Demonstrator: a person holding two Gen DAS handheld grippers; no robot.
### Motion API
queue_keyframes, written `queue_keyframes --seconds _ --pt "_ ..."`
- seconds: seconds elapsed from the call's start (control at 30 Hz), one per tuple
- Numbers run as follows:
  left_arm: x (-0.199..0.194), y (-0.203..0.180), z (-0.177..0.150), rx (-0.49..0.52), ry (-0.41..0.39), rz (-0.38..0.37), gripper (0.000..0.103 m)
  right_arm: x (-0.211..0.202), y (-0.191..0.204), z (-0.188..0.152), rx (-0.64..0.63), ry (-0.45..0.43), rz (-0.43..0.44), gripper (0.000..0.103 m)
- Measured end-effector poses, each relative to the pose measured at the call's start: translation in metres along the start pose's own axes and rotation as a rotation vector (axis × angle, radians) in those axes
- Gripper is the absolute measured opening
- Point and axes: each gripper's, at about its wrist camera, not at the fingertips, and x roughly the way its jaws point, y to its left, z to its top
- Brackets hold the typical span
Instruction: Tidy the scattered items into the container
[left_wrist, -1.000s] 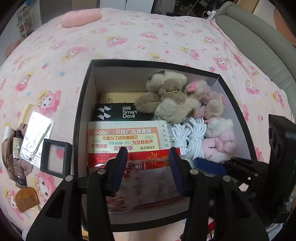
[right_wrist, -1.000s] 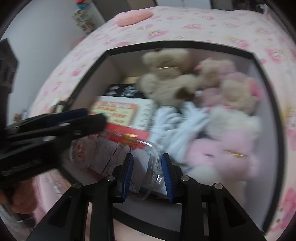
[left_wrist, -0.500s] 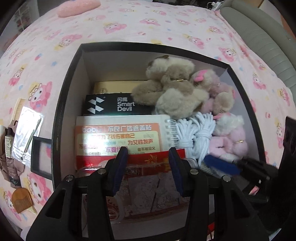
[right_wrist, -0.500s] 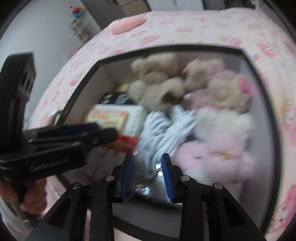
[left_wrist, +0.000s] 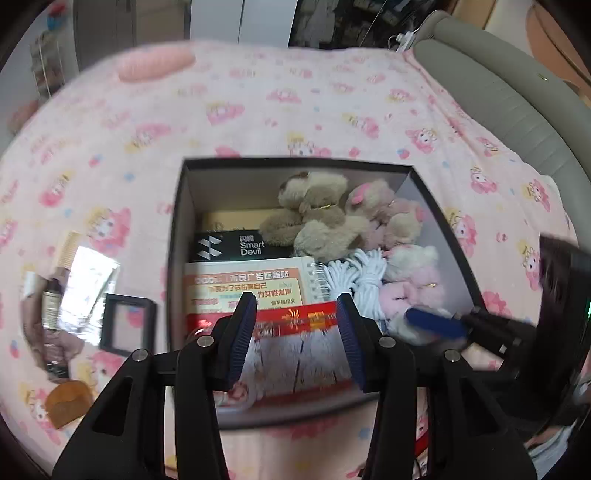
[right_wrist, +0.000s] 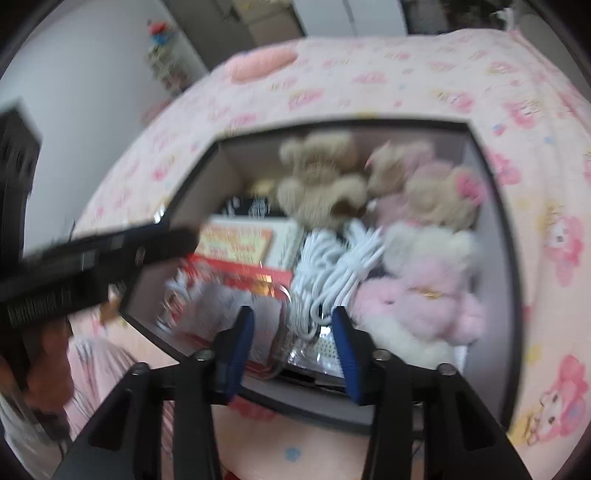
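A black box (left_wrist: 295, 162) stands on the pink bedsheet and holds plush toys (left_wrist: 314, 218), white cable bundles (left_wrist: 354, 273), a spiral notebook (left_wrist: 243, 284) and a clear pouch (left_wrist: 295, 354) at its near end. My left gripper (left_wrist: 295, 332) hangs open above that pouch, nothing between its fingers. In the right wrist view my right gripper (right_wrist: 293, 339) hovers over the near edge of the box (right_wrist: 332, 123). Its jaws are opening and grip nothing; the clear pouch (right_wrist: 229, 306) lies below them. My left gripper (right_wrist: 177, 240) reaches in from the left there.
Loose items lie on the sheet left of the box: a silver foil packet (left_wrist: 88, 284), a small black frame (left_wrist: 127, 325), a brown comb (left_wrist: 70, 402), a tube (left_wrist: 51, 302). A pink cushion (left_wrist: 155, 64) lies far back. A grey padded headboard (left_wrist: 517, 110) runs along the right.
Both grippers have lifted away from the box. The right gripper's jaws have spread wider and let go of the clear pouch, which now lies in the box's near end.
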Motion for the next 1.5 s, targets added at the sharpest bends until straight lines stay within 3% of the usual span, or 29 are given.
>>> queue_keyframes --seconds 0.23,0.3,0.37,0.7,1.2,1.5 --pt "-0.051 -0.005 -0.022 -0.014 -0.082 -0.026 0.046 -0.053 0.019 -0.007 -0.008 -0.093 -0.123 0.043" --pt "-0.064 -0.007 -0.031 -0.012 -0.098 -0.039 0.047 -0.070 0.026 -0.011 -0.022 -0.123 -0.158 0.047" --pt "-0.075 -0.009 -0.040 -0.004 -0.112 -0.038 0.047 -0.085 0.034 -0.017 -0.026 -0.149 -0.166 0.053" --pt "-0.111 -0.010 -0.075 0.037 -0.122 0.028 0.052 -0.127 0.064 -0.050 0.068 -0.249 -0.202 0.054" --pt "-0.114 0.007 -0.093 0.008 -0.102 -0.032 0.053 -0.117 0.095 -0.080 0.093 -0.245 -0.226 0.054" --pt "-0.119 0.011 -0.101 0.011 -0.101 -0.018 0.052 -0.115 0.107 -0.087 0.100 -0.260 -0.242 0.054"
